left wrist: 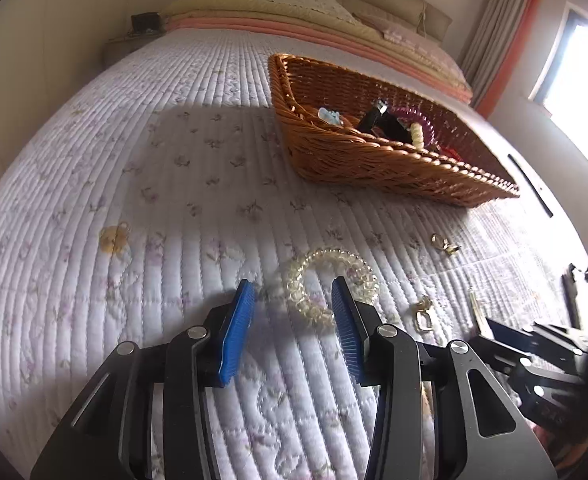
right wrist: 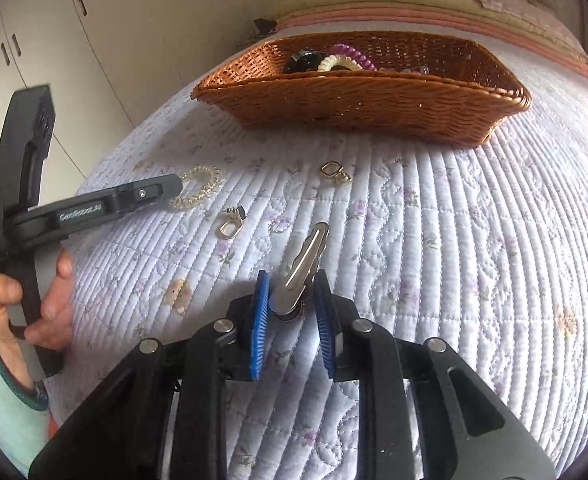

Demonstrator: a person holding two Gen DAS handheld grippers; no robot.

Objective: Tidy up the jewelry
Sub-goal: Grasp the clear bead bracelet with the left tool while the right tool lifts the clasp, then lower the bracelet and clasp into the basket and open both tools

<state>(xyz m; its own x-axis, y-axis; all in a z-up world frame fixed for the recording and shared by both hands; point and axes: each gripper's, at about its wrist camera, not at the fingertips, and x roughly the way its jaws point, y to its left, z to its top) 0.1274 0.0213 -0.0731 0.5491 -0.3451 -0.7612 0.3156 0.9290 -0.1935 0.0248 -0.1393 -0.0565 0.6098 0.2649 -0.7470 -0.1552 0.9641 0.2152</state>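
A clear spiral hair tie (left wrist: 326, 284) lies on the quilted bed between the blue pads of my open left gripper (left wrist: 294, 294), which straddles it; it also shows in the right wrist view (right wrist: 197, 192). My right gripper (right wrist: 291, 284) is shut on a silver hair clip (right wrist: 304, 264) that points forward. A brown wicker basket (left wrist: 374, 160) (right wrist: 358, 100) holds a purple spiral tie (right wrist: 354, 54), a cream tie (right wrist: 340, 63), a black clip (left wrist: 376, 118) and a light blue clip (left wrist: 330, 116). Gold earrings (right wrist: 229, 226) (right wrist: 334, 172) lie on the quilt.
A pale yellowish item (left wrist: 113, 238) lies left on the quilt. Folded blankets and pillows (left wrist: 294, 8) are at the bed's head. White cupboards (right wrist: 93, 40) stand to the left, a curtained window (left wrist: 574, 52) to the right. A hand holds the left gripper's handle (right wrist: 25, 208).
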